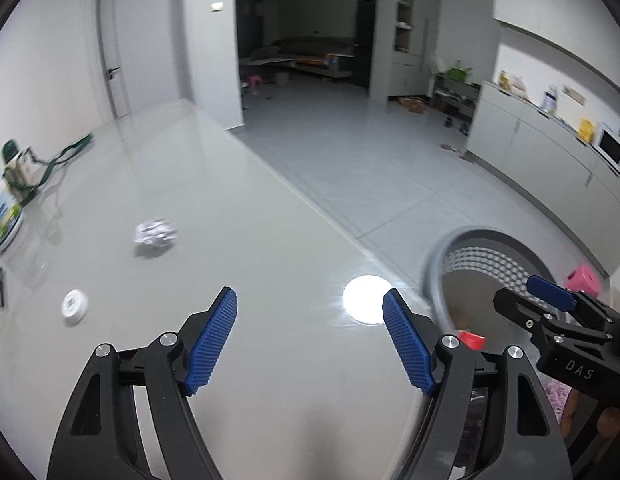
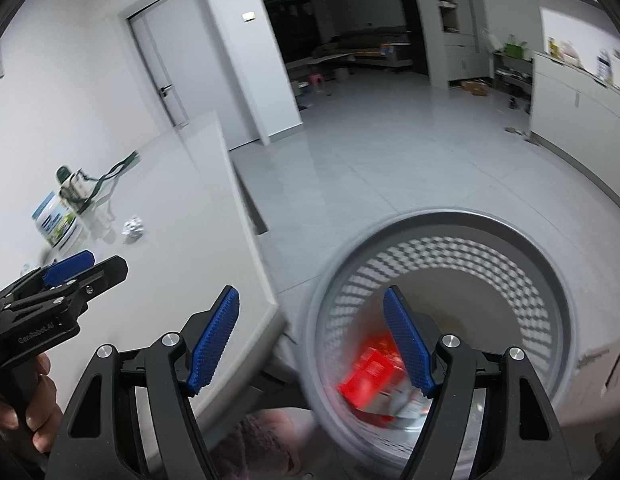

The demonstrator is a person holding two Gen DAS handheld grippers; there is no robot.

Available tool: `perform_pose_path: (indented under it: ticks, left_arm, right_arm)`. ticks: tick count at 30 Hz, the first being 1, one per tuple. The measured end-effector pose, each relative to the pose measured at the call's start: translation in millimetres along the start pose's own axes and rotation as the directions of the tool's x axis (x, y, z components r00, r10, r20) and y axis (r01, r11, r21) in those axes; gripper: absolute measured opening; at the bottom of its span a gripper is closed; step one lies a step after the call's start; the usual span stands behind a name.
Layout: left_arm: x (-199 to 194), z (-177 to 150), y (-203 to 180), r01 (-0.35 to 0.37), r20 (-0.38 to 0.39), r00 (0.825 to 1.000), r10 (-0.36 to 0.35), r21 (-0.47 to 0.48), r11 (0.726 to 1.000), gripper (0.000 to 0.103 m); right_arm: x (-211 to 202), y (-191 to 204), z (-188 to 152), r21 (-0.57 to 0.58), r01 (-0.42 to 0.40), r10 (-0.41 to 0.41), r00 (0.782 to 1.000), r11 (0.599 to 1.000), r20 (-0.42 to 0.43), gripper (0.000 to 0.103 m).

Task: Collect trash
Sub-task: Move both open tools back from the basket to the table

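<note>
A crumpled paper ball [image 1: 155, 234] lies on the grey table [image 1: 229, 240], ahead and left of my left gripper [image 1: 310, 340], which is open and empty above the table. A small white round cap [image 1: 74, 306] lies nearer on the left. A grey mesh waste basket [image 2: 442, 296] stands on the floor beside the table's right edge, with a red carton [image 2: 370, 376] and other trash inside. My right gripper [image 2: 312, 340] is open and empty over the basket's left rim. The paper ball also shows in the right wrist view [image 2: 133, 229].
A white tub with a blue-green label [image 1: 1, 216] and a carton with a green strap [image 1: 25, 164] stand at the table's left. A bright lamp reflection [image 1: 364, 298] sits on the table. A pink stool [image 1: 582, 278] is beyond the basket. Cabinets with a microwave [image 1: 612, 148] line the right wall.
</note>
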State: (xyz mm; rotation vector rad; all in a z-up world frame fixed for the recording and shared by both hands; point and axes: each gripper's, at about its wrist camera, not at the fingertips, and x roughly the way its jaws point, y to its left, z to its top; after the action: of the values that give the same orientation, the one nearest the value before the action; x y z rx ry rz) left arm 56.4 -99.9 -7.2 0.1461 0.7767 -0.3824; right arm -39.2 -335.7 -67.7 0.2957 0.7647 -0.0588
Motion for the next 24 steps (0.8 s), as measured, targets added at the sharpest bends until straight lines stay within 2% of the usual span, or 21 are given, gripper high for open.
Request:
perform_pose_path:
  ticks: [12, 19, 24]
  left_arm:
    - [-9, -12, 104, -0.148, 0.001, 0.989, 0.150, -0.138, 0.979, 0.074]
    - [-18, -23, 171, -0.263, -0.005, 0.963, 0.268, -0.208, 0.942, 0.076]
    - [-15, -28, 210, -0.313, -0.029, 0.948, 0.317, -0.268, 0.911, 0.076]
  right_arm:
    - [46, 94, 25, -0.138, -0.117, 0.114, 0.993, 0.983, -0.032, 0.071]
    - [82, 153, 37, -0.227, -0.183, 0.167, 0.982, 0.956, -0.087, 0.071]
    - [110, 195, 42, -0.291, -0.217, 0.189, 0.974, 0.932, -0.121, 0.071]
